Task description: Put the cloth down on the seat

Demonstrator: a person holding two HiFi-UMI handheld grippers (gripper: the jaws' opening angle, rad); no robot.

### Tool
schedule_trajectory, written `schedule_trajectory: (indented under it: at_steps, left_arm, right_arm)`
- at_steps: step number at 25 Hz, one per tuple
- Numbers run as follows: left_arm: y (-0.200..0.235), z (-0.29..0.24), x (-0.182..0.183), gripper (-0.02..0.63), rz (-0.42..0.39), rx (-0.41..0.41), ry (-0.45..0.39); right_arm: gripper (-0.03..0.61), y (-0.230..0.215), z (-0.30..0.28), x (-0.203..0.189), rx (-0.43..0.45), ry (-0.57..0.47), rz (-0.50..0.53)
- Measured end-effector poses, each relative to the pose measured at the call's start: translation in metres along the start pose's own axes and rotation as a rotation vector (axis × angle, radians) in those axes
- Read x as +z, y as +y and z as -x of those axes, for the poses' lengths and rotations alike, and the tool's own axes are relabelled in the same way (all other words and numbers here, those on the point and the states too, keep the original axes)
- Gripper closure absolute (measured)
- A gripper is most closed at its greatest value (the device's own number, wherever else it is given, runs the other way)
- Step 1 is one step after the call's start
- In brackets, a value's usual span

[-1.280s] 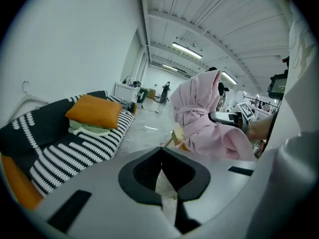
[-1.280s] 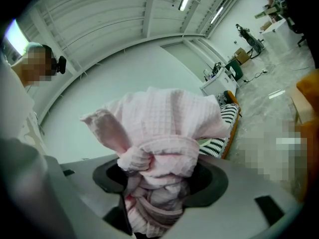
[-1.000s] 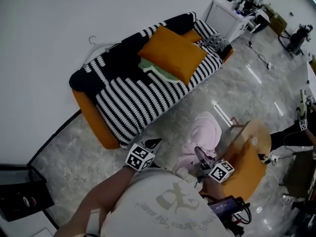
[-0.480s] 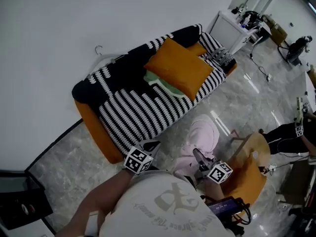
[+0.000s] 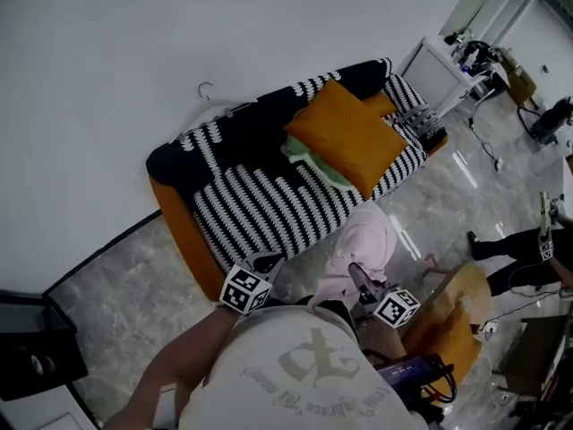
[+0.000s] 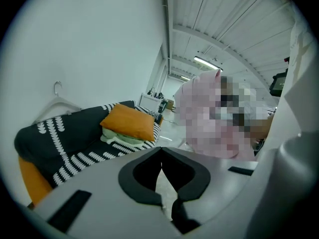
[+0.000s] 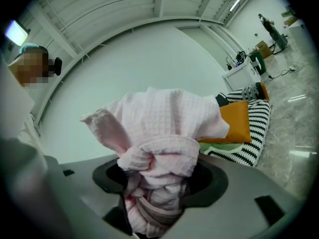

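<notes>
The pink cloth [image 7: 164,133] is bunched in a thick wad between the jaws of the right gripper [image 7: 158,185]. The jaws stand wide around it and press on its gathered lower part, while the loose upper part billows out past the tips. In the head view the cloth [image 5: 365,245] hangs off the front of the right gripper [image 5: 360,280], above the floor and not yet over the seat [image 5: 260,206].

The left gripper [image 6: 162,171] is narrow, with its tips meeting and nothing between them. In the head view the left gripper [image 5: 267,263] sits beside the right one, a little nearer the sofa's front edge.

The striped seat lies ahead of both grippers: ahead and to the left of the left gripper's tips, ahead and to the right of the right one's. On it, beyond the tips, an orange cushion [image 5: 345,137] rests on a green cloth [image 5: 315,167]. The stretch of seat nearest the left gripper is bare.

The step in hand looks like the carry: the cloth is gripped but the put-down has not begun. The next move probably calls for bringing the right gripper forward until the cloth is over the bare stripes, short of the cushion. It would then lower until the cloth rests there, and only then part its jaws. The left gripper seems to have no part to play beyond keeping out of the way.
</notes>
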State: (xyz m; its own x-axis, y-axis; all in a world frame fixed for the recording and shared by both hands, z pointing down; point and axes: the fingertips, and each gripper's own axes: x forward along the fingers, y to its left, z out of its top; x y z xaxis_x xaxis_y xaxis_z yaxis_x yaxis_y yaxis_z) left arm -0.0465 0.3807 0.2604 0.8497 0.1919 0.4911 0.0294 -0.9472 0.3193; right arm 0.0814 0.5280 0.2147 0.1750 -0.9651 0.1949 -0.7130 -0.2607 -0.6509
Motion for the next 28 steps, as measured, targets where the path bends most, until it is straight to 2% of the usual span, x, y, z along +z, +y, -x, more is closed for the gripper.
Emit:
schedule_trajectory:
  at_steps: [5,15,21,28]
  left_arm:
    - [0.016,0.014,-0.006,0.601,0.038,0.054,-0.012]
    - [0.078,0.04,-0.004,0.601,0.131,0.239,-0.025]
    - [0.11,0.031,0.012,0.601,0.172,0.304,-0.036]
    - [0.134,0.006,0.029,0.601,0.226,0.333,-0.034]
  right_arm:
    - [0.273,0.001,-0.028,-0.004,0.034,0.034,-0.03]
    - [0.274,-0.001,-0.115,0.003,0.156,0.123,-0.048]
    - [0.273,-0.006,-0.171,0.018,0.216,0.183,-0.042]
    - [0.273,-0.032,-0.216,0.029,0.228,0.281,-0.026]
